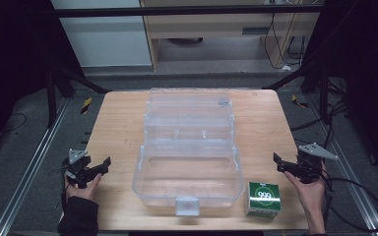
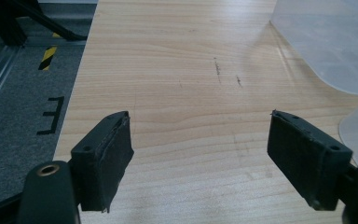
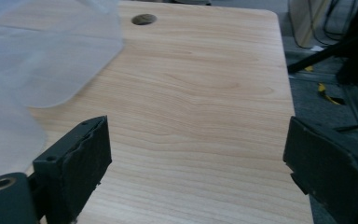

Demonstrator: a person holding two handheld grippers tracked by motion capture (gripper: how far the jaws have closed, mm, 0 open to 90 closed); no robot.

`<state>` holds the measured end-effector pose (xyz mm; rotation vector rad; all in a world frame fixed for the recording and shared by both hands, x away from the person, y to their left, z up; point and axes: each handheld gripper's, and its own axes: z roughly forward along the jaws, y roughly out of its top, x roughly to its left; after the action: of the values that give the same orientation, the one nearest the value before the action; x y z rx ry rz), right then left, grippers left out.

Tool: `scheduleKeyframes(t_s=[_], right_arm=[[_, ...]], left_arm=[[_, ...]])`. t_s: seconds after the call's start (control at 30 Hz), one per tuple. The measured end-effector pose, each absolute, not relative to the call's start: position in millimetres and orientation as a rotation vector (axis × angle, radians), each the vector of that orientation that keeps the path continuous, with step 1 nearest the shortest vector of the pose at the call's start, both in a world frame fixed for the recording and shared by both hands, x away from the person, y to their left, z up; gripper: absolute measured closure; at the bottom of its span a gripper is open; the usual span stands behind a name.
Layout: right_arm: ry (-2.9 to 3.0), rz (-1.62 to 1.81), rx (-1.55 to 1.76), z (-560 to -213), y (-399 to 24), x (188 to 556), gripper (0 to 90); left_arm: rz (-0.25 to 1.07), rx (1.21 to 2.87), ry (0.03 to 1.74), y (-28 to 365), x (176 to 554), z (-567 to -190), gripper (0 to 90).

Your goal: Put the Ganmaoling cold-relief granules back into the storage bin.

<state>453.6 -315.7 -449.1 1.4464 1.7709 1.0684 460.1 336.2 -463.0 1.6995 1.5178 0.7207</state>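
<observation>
Box: small green-and-white cardboard box (image 1: 264,198), upright at the table's front edge, near its right corner, just beside the case.
Case: clear plastic hinged storage case (image 1: 189,147), lid open, at the table's centre; bottom tray empty.
Right gripper (image 1: 286,166): jaws wide apart, empty, beside the table's right edge, near the box.
Left gripper (image 1: 98,168): jaws apart, empty, near the table's left edge.
Table: light wooden table (image 1: 118,128).
Step (judged): reach for the box.
Method: approach with the right gripper from above; straddle opposite flat faces; close squarely; avoid touching the case wall.
</observation>
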Motion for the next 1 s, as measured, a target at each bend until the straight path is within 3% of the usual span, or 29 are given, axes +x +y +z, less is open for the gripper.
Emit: scheduleKeyframes(t_s=[0.57,1.0], right_arm=[[1.989,1.091,1.222,-395,-302,431,11.1],[2.327,0.986,0.987,-381,-273,421,7.7]], left_arm=[[0.708,1.751,1.524,332,461,-466,22.9],[0.706,1.780,1.531,332,462,-468,24.4]])
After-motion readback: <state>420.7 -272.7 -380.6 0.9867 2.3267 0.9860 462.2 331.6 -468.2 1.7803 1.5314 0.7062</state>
